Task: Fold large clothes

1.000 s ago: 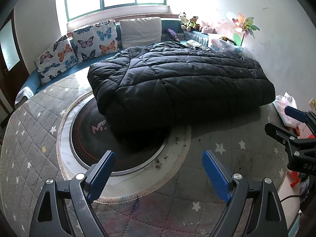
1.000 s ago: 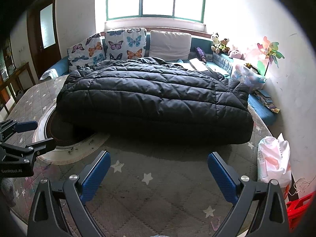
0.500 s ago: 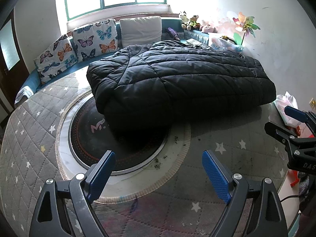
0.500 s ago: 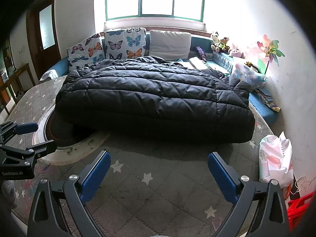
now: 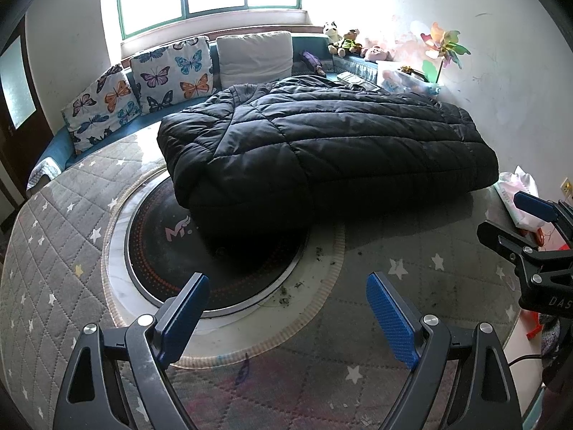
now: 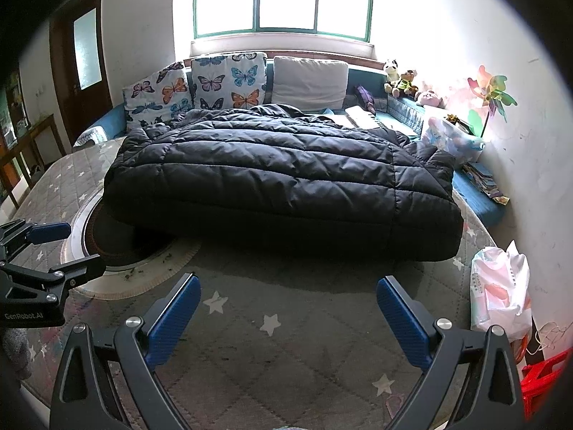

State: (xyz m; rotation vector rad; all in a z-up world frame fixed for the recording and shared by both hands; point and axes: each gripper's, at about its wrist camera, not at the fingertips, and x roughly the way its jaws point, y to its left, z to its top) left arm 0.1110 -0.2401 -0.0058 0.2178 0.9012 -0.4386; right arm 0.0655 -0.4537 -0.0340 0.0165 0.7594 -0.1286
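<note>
A large black puffer jacket (image 5: 322, 143) lies folded into a thick rectangle on the grey star-patterned mat (image 5: 53, 251); its near left corner overhangs a round black disc (image 5: 222, 261). In the right wrist view the black puffer jacket (image 6: 286, 179) fills the middle. My left gripper (image 5: 286, 308) is open and empty, hovering over the mat in front of the jacket. My right gripper (image 6: 286, 308) is open and empty too, short of the jacket's near edge. Each gripper shows at the edge of the other's view: the right gripper (image 5: 533, 236), the left gripper (image 6: 53, 247).
Butterfly cushions (image 5: 143, 86) and a white cushion (image 5: 254, 53) line the blue bench under the window. Soft toys (image 6: 401, 79) and a pinwheel (image 6: 492, 95) sit at the back right. A pink-white plastic bag (image 6: 501, 286) stands by the mat's right edge near the wall.
Both grippers have drifted slightly, so the jacket sits a little higher in both views. Both stay open and the jacket has not moved.
</note>
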